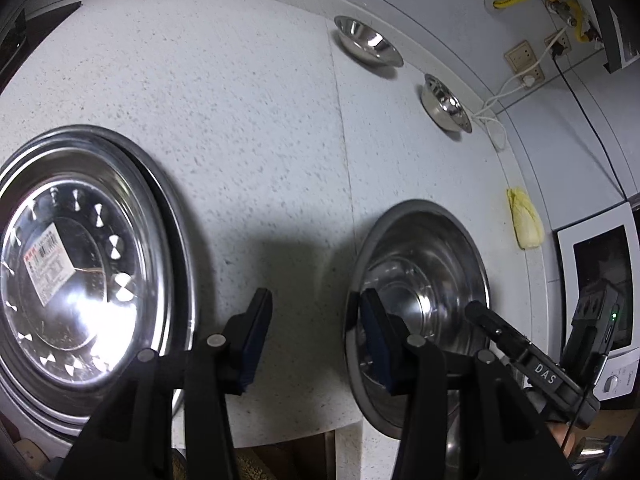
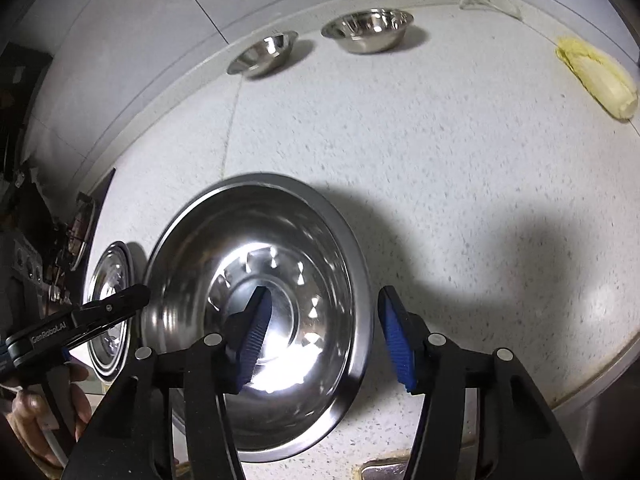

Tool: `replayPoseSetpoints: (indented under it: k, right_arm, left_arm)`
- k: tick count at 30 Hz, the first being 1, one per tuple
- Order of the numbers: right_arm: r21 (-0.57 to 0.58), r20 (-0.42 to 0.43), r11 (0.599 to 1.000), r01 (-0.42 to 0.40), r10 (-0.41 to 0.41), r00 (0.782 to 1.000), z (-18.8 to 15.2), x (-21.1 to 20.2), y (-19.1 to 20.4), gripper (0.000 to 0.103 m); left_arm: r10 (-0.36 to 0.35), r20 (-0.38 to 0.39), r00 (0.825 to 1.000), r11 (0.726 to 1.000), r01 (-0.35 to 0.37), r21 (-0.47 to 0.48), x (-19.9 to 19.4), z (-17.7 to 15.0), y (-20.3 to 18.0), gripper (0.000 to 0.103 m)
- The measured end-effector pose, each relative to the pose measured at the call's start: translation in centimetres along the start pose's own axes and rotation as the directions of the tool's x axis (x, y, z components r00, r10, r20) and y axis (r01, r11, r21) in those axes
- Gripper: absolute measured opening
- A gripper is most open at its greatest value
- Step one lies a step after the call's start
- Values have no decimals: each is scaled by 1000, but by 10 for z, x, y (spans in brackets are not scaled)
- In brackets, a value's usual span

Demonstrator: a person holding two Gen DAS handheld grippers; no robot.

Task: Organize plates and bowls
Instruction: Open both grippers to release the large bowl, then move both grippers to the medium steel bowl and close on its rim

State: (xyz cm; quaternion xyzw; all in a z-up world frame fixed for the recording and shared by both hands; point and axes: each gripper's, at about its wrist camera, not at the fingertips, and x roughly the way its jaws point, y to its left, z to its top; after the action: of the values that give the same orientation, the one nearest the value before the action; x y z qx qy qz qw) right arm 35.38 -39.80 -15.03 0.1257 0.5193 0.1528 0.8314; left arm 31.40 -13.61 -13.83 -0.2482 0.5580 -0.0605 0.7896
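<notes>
The large steel bowl (image 2: pixel 256 312) sits at the near counter edge, empty. The right gripper (image 2: pixel 324 336) straddles its right rim with jaws apart, one pad inside and one outside; judged best practice is to seat the rim deep between the pads before closing, since polished steel may slip. The left gripper (image 1: pixel 316 340) hangs spread, holding nothing, between that bowl and the stacked plates (image 1: pixel 80 272), which carry only a label. Two small bowls (image 2: pixel 368 30) near the wall are empty.

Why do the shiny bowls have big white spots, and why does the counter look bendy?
Right wrist view: light glares white off the big bowl; gripper shadows darken the counter. Left wrist view: glare on the stickered plate; the fisheye lens curves the counter's edge.
</notes>
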Motion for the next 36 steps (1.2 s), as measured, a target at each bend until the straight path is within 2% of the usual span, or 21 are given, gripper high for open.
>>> replayPoseSetpoints:
  k: [9,16,21,25,30,36]
  right_arm:
    - [8,63,999,38,-38,997,30,-18,-13,53]
    - [-13,125,995,97,-94,988,81,-35,-23,53]
    - [-9,152,990,139,-136,979,136,-33,-40,54]
    - [24,150,987,159,-161,975,183,-16,-57,57]
    - [91,122,983,158,-169,978,237,21,-81,57]
    - [149,114,979,135,-153,982,271,53,-101,57]
  left_arm:
    - [-15,54,998,1000,15,0,-17,29,-5,44]
    - [-70,37,997,998,69,7,-1,82,-44,44]
    - [-92,19,996,995,91,40,29,129,-95,44]
    - [-118,7,993,992,118,52,67,170,-130,44]
    - [-112,-7,994,993,113,26,117,211,-152,44]
    - [-100,-12,995,994,101,44,162,248,-173,44]
